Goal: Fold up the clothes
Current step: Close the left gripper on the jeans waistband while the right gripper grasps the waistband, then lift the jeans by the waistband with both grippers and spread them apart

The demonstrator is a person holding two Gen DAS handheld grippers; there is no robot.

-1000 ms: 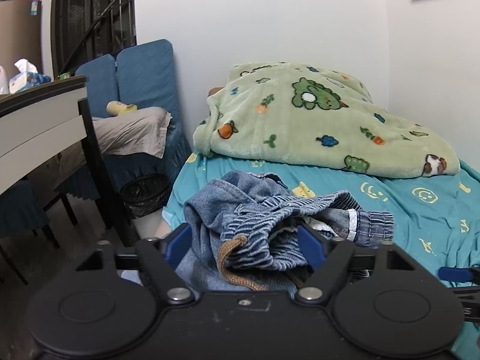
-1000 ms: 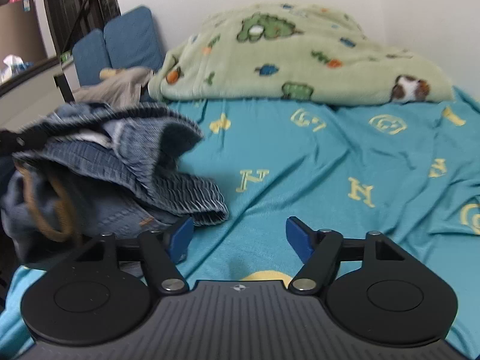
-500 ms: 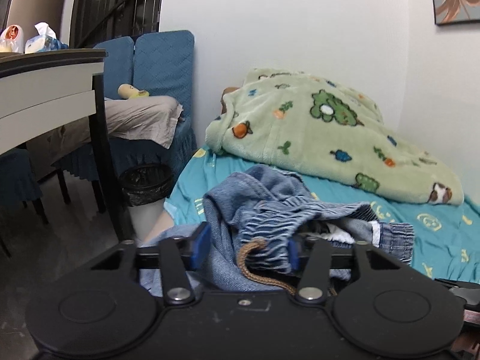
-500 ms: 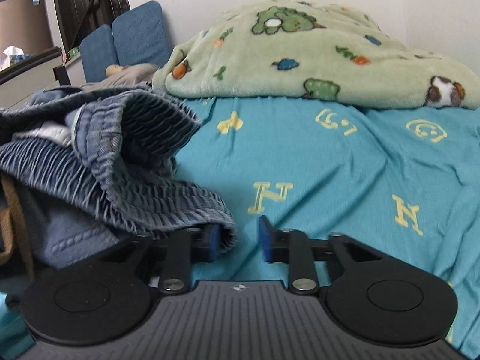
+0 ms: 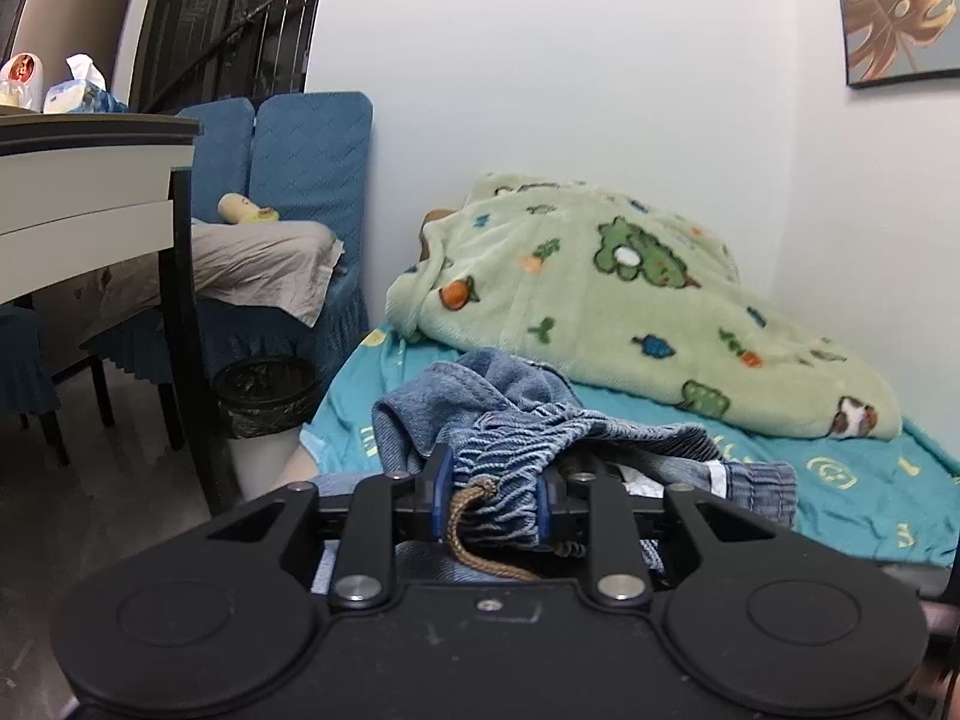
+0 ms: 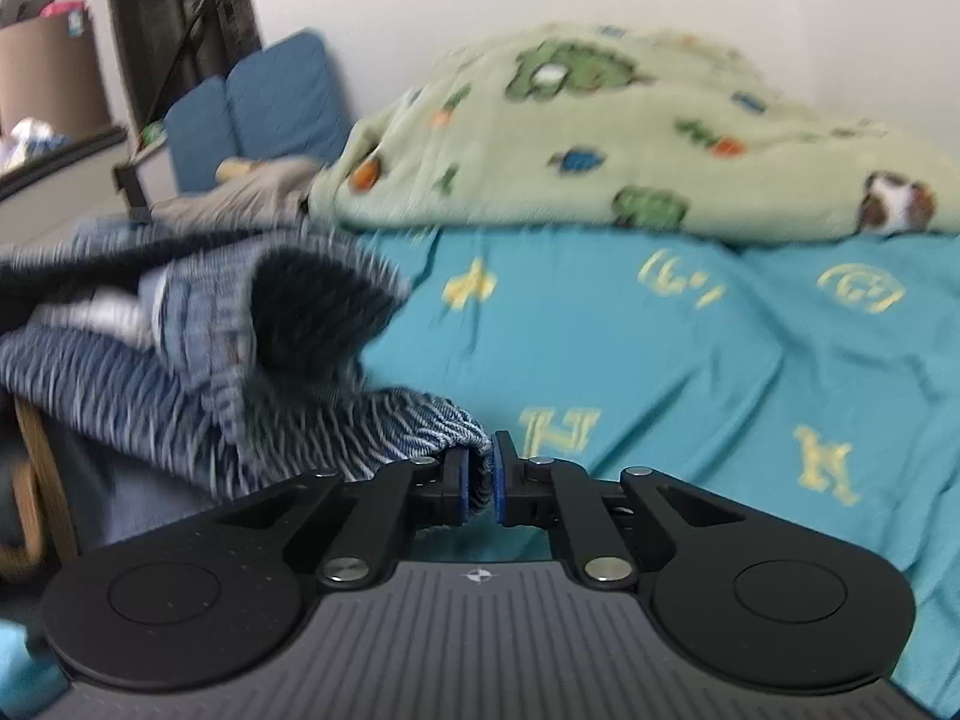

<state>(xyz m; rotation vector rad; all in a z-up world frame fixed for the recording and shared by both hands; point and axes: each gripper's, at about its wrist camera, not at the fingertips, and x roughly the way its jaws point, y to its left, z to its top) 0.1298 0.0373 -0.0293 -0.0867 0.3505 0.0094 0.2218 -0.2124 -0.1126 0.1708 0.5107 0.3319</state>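
Now both claws have their grip. Low in the centre of the left view, the left claw (image 5: 491, 507) is pressed in on a thick bunch of the jeans (image 5: 540, 420) at the gathered waistband, with the brown drawstring (image 5: 465, 519) looping out just beside its left pad. At lower centre of the right view, the right claw (image 6: 479, 483) is nearly closed, pinching a thin edge of the same waistband.

The jeans lie crumpled at the near edge of the bed, on the teal sheet (image 6: 690, 372), filling the left of the right view; the green blanket (image 5: 600, 300) is heaped behind.

This looks like the opening step: taking hold to lift and spread. Next would be drawing the two claws apart so the waistband stretches flat, without the thin pinch slipping.

Yellow letters on the sheet include "N"; the small white tag (image 5: 717, 473) is unreadable.
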